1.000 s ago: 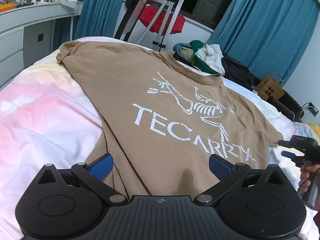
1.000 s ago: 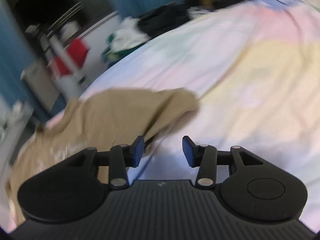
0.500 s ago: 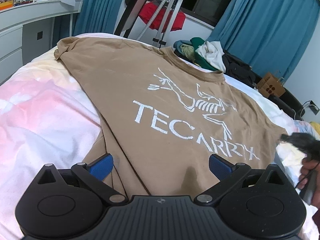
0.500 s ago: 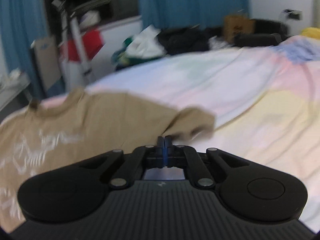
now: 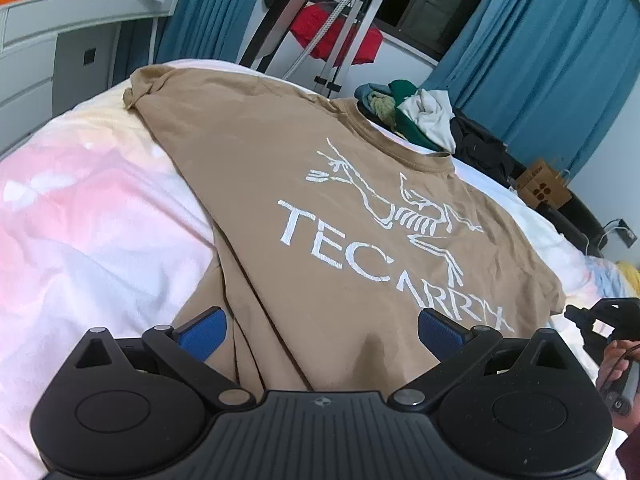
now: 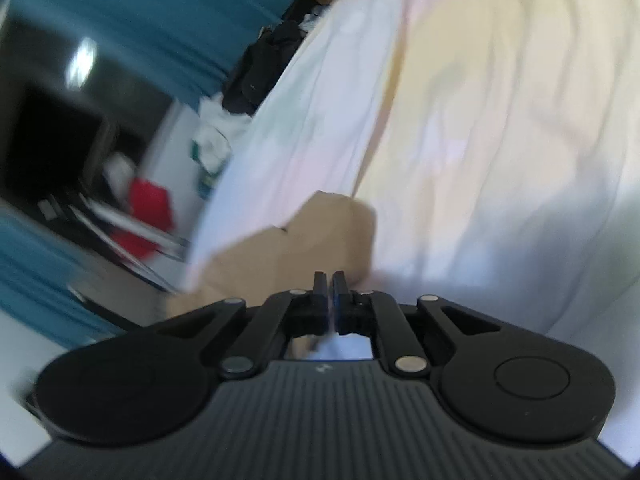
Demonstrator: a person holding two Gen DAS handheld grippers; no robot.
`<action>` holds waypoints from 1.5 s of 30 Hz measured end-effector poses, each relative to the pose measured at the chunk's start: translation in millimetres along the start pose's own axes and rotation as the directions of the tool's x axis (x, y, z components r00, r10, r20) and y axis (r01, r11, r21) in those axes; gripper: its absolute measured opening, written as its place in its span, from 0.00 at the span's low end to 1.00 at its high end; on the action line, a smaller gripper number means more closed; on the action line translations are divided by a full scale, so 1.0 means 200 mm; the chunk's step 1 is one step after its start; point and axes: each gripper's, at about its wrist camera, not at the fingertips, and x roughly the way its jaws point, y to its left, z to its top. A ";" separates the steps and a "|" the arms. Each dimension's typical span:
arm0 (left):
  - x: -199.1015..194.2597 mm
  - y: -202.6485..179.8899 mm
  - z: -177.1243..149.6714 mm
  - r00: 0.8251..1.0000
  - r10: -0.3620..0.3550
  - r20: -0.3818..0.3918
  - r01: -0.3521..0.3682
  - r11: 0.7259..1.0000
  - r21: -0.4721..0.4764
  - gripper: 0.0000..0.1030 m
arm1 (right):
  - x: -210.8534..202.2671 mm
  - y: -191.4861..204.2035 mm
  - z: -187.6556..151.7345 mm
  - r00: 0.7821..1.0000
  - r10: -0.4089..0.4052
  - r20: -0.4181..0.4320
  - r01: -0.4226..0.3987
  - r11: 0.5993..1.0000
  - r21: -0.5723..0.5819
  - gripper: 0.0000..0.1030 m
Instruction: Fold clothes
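Observation:
A tan T-shirt (image 5: 320, 208) with a white "TECARRYX" print lies spread flat on the bed, collar toward the far side. My left gripper (image 5: 322, 330) is open over the shirt's near hem, blue pads wide apart. My right gripper (image 6: 330, 284) has its jaws shut, right at the edge of the shirt's right sleeve (image 6: 312, 240); the view is blurred and I cannot tell whether cloth is pinched. The right gripper also shows in the left wrist view (image 5: 600, 320), beside the sleeve end, with a hand on it.
The bed has a pastel pink, yellow and white cover (image 5: 80, 220). A heap of clothes (image 5: 416, 116) lies beyond the collar. A metal stand with a red cloth (image 5: 336, 36), blue curtains (image 5: 540, 52), a white cabinet (image 5: 60, 48) and a cardboard box (image 5: 544, 190) ring the bed.
My right gripper closed its jaws, swung and tilted, staying by the right sleeve. My left gripper stayed open and edged forward slightly over the hem.

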 end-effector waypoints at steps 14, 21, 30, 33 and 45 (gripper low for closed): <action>0.05 0.01 0.02 1.000 -0.005 -0.004 0.005 1.000 -0.026 1.00 | 0.31 0.16 -0.05 0.995 0.028 0.093 -0.012 0.987 -0.162 0.06; -0.02 -0.01 0.04 0.995 -0.055 0.084 0.053 0.998 0.017 1.00 | 0.15 0.61 -0.25 0.936 0.068 0.346 0.155 0.802 -0.577 0.04; -0.16 0.08 0.13 0.976 -0.089 0.198 0.091 0.996 0.002 1.00 | 0.17 1.42 -0.86 0.945 0.297 0.134 0.001 0.411 -0.912 0.04; -0.19 0.15 0.15 0.972 -0.077 0.220 0.086 0.996 -0.028 1.00 | 0.30 1.51 -1.16 0.968 0.250 -0.012 -0.094 0.318 -0.944 0.04; -0.09 0.33 0.19 0.985 -0.040 0.171 0.055 0.995 -0.084 1.00 | 0.35 1.22 -1.23 0.973 0.032 -0.230 -0.217 0.480 -0.850 0.62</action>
